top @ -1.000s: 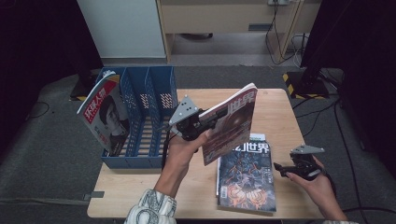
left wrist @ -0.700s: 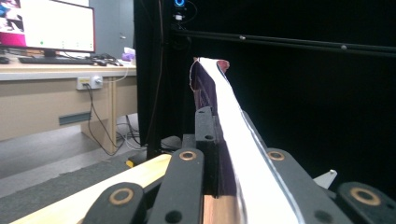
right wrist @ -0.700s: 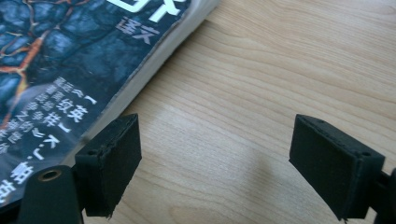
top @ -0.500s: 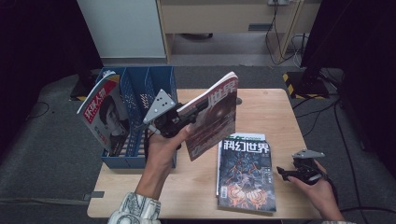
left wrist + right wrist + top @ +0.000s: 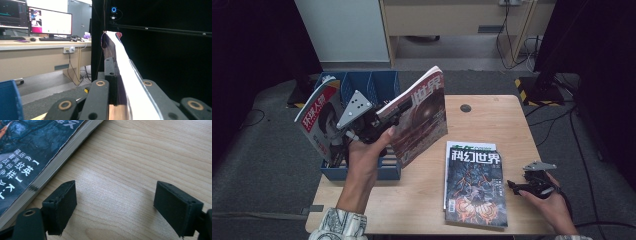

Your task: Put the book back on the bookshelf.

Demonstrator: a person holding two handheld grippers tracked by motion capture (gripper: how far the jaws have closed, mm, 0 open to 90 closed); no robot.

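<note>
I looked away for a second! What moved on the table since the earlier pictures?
The left hand-held gripper, still shut on the reddish-brown glossy magazine, carried it leftward, towards the blue plastic file rack. Nothing was picked up or let go. The right hand-held gripper stayed open by the dark-covered magazine stack on the wooden table, and the red-titled magazine stayed in the rack.

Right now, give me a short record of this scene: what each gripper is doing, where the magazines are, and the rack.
left gripper: shut on a red magazine, held up over the table
right gripper: open, low over the table, beside the stack
stack: magazines lying flat
rack: blue, at the table's left edge, one magazine standing in it
</note>
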